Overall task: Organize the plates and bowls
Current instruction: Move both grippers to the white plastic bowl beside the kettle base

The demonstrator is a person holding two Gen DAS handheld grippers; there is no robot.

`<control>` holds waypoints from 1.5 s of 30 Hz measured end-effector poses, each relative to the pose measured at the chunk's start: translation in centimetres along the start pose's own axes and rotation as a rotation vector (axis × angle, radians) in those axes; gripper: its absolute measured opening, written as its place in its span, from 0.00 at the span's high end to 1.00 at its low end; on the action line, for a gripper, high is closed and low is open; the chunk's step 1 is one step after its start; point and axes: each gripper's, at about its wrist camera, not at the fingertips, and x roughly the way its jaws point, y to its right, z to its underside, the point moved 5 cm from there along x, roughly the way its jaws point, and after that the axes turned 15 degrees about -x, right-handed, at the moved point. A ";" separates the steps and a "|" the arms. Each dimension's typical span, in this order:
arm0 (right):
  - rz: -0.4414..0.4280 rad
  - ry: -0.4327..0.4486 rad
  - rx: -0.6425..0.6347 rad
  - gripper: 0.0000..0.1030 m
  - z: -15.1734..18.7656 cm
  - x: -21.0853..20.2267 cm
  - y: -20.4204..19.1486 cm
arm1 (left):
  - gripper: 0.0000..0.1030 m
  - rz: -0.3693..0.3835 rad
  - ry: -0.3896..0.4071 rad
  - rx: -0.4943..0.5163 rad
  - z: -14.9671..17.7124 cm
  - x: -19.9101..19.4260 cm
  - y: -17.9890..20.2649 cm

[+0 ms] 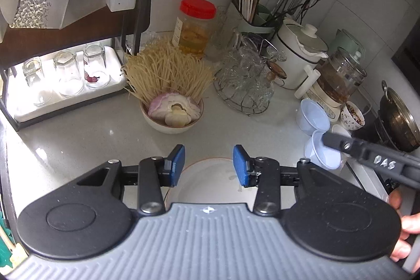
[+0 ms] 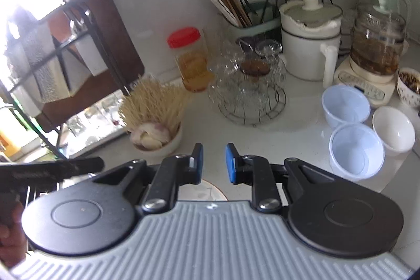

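Left gripper (image 1: 209, 165): held wide apart, nothing gripped or touched.
Right gripper (image 2: 214, 163): parted at a moderate gap, nothing gripped.
Plate (image 1: 210, 183): one, seen low in the centre of the left view, below and between the left fingers; its rim is also glimpsed under the right gripper.
Blue bowls (image 2: 355, 148): two, right of centre in the right view, well clear of the fingers.
White bowl (image 2: 393, 130): one, just beside them at the right edge.
Noodle bowl (image 1: 172, 112): one, above the left gripper on the counter (image 1: 78, 138).
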 end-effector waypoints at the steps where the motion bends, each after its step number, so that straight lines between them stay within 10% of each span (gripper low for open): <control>1: -0.003 0.013 -0.016 0.78 -0.2 -0.2 0.1 | 0.55 -0.001 0.013 -0.007 0.1 -0.2 0.2; 19: -0.119 0.045 -0.100 0.78 -0.4 -0.7 9.6 | 0.55 -0.077 0.127 -0.104 3.0 2.1 10.9; 45: 0.048 -0.102 0.224 0.77 7.2 0.2 26.7 | 0.55 0.029 -0.150 0.114 7.2 16.9 26.2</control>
